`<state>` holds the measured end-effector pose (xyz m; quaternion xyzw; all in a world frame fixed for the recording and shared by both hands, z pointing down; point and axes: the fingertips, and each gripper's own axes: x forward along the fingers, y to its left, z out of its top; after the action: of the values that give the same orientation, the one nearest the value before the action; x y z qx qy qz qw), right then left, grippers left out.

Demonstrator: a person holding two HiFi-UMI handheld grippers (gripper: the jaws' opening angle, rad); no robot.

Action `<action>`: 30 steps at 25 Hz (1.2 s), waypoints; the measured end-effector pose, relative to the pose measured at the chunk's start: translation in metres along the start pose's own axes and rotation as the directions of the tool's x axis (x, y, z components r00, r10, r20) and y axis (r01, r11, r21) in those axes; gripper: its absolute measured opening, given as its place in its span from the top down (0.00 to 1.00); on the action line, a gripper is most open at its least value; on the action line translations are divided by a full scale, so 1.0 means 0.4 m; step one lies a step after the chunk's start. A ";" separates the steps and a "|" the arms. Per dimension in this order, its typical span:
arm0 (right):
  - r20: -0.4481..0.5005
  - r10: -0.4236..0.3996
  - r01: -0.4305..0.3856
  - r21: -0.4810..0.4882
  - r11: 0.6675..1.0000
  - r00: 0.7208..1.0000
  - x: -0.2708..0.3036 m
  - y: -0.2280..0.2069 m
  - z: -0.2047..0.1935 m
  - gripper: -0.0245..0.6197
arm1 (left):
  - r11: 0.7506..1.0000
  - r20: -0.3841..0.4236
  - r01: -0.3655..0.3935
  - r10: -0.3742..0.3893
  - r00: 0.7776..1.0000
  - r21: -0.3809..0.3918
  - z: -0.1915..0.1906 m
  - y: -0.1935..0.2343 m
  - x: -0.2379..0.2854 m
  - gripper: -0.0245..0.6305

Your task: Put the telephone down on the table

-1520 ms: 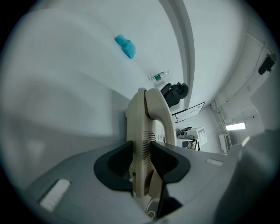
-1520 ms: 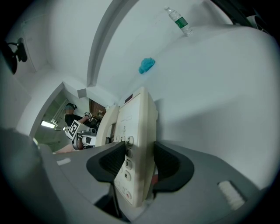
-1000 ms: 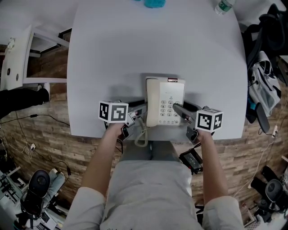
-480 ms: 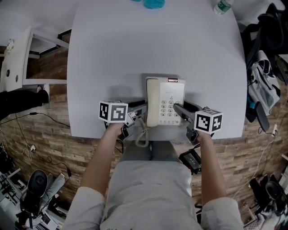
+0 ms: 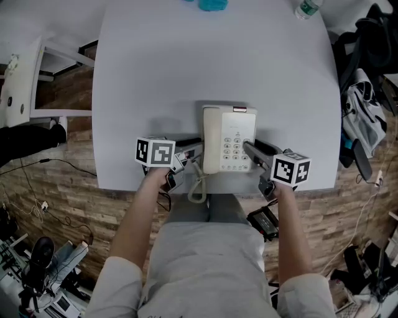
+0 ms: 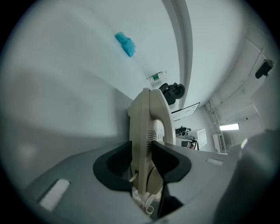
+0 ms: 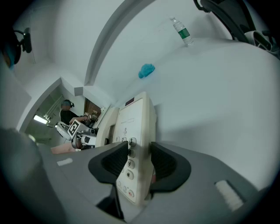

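A cream push-button telephone (image 5: 227,133) lies flat on the white table (image 5: 205,62) near its front edge, and its coiled cord (image 5: 196,186) hangs over that edge. My left gripper (image 5: 196,149) comes in from the left. In the left gripper view its pads press both faces of the telephone's (image 6: 148,127) handset side, so the left gripper (image 6: 141,159) is shut on it. My right gripper (image 5: 249,148) reaches in from the right. Its jaws are closing; the right gripper (image 7: 140,162) has the keypad edge of the telephone (image 7: 135,127) between its pads, and both pads touch it.
A blue crumpled thing (image 5: 213,4) and a plastic bottle (image 5: 309,9) stand at the table's far edge. Black bags and cables (image 5: 367,37) pile up to the right, a white shelf (image 5: 18,74) stands to the left. The floor is wood-patterned.
The right gripper's marker cube has drifted slightly right and down. The telephone and the left gripper stay where they were.
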<state>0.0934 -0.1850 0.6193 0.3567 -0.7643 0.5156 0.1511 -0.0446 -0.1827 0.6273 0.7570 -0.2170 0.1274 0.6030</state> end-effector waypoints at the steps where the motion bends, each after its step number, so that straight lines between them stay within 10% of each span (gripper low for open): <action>1: 0.002 -0.003 0.003 0.000 1.000 1.000 -0.001 -0.001 0.001 0.70 | 1.000 -0.001 0.001 -0.001 1.000 0.002 0.000 0.000 -0.001 0.72; 30: 0.068 -0.108 0.110 -0.029 0.994 0.992 -0.048 0.009 0.024 0.89 | 0.986 0.084 -0.093 0.082 0.993 0.137 0.035 -0.018 -0.112 0.94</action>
<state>0.1055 -0.1853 0.6012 0.4124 -0.7565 0.4819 0.1592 -0.0812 -0.1870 0.5972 0.7918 -0.2640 0.1390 0.5329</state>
